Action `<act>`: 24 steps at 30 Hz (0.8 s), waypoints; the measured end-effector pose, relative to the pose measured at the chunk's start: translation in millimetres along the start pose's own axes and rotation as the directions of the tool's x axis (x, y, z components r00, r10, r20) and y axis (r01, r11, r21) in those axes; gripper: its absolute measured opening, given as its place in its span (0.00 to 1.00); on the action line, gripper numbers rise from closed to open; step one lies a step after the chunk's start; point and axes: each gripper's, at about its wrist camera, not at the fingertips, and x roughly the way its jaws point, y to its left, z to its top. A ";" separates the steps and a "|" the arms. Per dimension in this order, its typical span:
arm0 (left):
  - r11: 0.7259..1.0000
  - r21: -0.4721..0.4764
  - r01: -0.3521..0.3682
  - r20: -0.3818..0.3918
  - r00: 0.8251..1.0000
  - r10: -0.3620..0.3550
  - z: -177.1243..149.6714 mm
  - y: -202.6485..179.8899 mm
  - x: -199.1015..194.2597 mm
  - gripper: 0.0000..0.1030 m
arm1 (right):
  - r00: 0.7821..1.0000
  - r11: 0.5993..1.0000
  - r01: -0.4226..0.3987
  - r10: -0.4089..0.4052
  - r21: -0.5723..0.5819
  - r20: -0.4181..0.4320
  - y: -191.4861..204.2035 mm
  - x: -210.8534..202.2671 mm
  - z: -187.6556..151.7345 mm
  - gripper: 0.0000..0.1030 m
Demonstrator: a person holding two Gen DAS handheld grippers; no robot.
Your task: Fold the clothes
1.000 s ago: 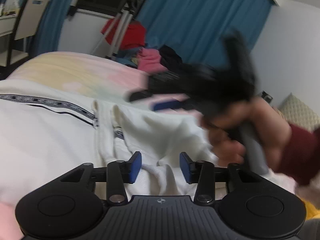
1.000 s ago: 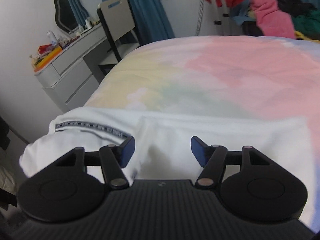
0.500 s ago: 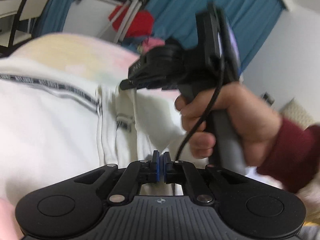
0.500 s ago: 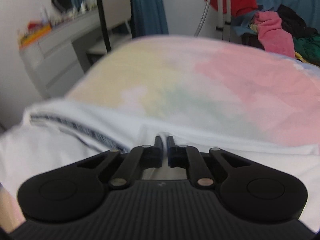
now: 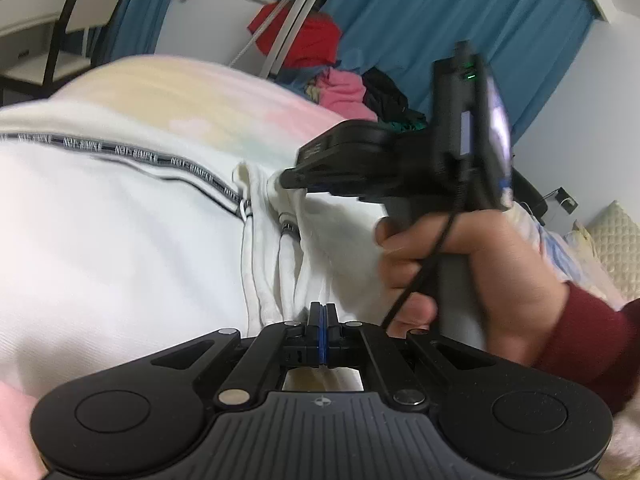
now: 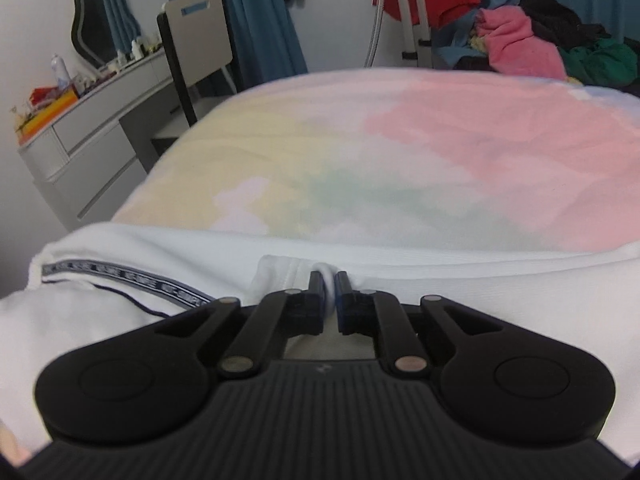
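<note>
We have the left claw closed tight at the near edge of the white garment; our right claw pinches a fold of it on the bed

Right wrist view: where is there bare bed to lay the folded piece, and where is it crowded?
Free: the broad pastel bedspread beyond the white garment with the lettered black stripe, up to the far edge. Crowded: the heap of red, pink and green clothes behind the bed, and the cluttered grey dresser beside it.
</note>
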 end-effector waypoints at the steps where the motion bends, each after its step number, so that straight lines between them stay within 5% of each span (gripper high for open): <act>1: 1.000 0.012 -0.006 0.011 1.000 0.006 -0.8 -2.9 -3.7 0.01 | 1.000 1.000 -0.002 0.002 -0.003 0.014 0.2 -10.1 2.5 0.10; 10: 0.994 0.083 -0.073 0.108 0.992 0.063 -13.0 -22.2 -37.1 0.08 | 0.979 0.999 0.026 -0.020 -0.026 0.204 -13.7 -138.1 -6.1 0.10; 17: 0.983 0.146 -0.112 0.197 0.977 0.082 -24.3 -58.0 -91.0 0.14 | 0.957 0.996 0.087 -0.083 -0.001 0.276 -36.9 -226.4 -65.4 0.10; 24: 0.964 0.245 -0.107 0.268 0.963 0.038 -44.6 -93.4 -132.1 0.15 | 0.937 0.994 0.101 -0.108 0.038 0.333 -66.1 -265.4 -123.2 0.10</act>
